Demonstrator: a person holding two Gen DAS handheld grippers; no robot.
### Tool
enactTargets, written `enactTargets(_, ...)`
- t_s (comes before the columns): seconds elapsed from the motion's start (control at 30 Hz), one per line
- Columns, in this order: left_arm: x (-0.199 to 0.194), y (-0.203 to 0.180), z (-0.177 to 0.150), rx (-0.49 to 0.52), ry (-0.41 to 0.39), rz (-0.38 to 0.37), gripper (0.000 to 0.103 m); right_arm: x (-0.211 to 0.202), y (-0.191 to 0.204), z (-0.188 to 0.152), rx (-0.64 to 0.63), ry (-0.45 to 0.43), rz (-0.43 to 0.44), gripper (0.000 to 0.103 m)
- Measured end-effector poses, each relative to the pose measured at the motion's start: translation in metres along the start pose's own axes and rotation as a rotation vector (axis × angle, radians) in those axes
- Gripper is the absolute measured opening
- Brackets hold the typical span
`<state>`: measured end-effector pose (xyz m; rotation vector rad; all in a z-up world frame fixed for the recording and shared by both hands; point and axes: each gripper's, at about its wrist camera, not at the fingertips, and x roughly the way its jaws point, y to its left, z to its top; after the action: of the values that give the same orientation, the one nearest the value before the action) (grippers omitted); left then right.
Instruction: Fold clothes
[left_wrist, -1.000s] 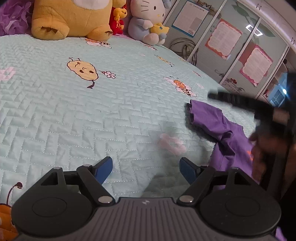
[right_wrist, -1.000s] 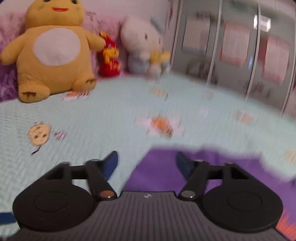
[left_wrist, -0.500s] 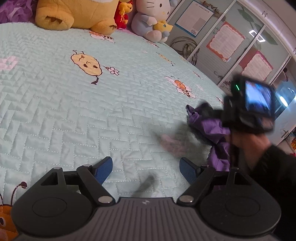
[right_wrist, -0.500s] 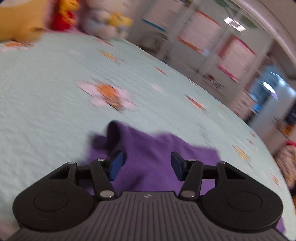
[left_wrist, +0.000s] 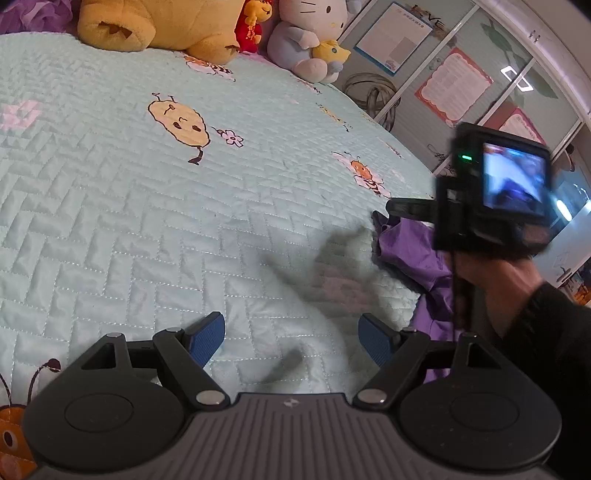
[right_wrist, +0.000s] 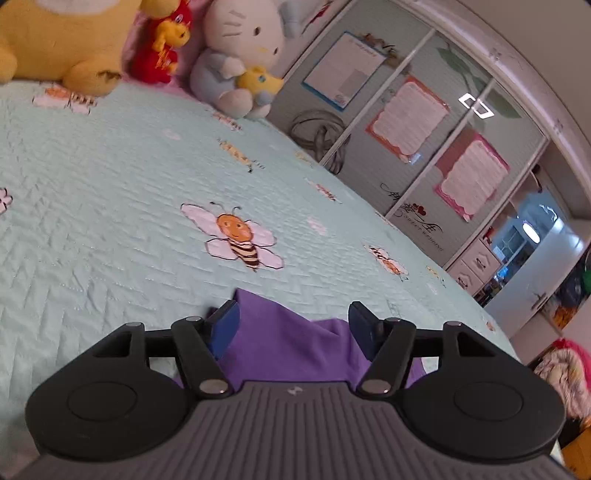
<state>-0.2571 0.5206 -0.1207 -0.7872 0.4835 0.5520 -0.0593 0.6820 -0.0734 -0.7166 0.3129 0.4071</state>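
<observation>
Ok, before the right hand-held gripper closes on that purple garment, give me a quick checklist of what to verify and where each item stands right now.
1. Right hand-held gripper open: ok, jaws stand apart.
2. Purple garment between its fingers: ok, the fabric's raised edge sits in the gap.
3. Fabric actually pinched: not ok, neither pad is closed on it yet.
4. Left hand-held gripper free: ok, open over bare quilt, holding nothing.
5. Garment spread flat for folding: not ok, it lies bunched and creased at the quilt's edge.
6. Room on the quilt to lay it out: ok, the plush toys sit far back.
</observation>
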Motion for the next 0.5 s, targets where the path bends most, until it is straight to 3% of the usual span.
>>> enactTargets(0.1, -0.001, 0.003, 0.001, -0.012, 0.004, -0.008, 0.083, 0.027, 0.011, 0.004, -0.021, 0.071, -0.008, 0.064)
enactTargets(0.2, -0.001, 0.005, 0.002, -0.023, 0.009, -0.014, 0.083, 0.044, 0.005, -0.006, 0.004, 0.141, -0.074, 0.061)
enactTargets(0.37, -0.002, 0.007, 0.003, -0.038, 0.016, -0.022, 0.083, 0.046, -0.001, -0.022, -0.032, 0.13, -0.123, 0.062)
enactTargets(0.5, -0.001, 0.008, 0.004, -0.042, 0.018, -0.024, 0.083, 0.052, 0.013, -0.023, -0.191, 0.071, -0.182, 0.063)
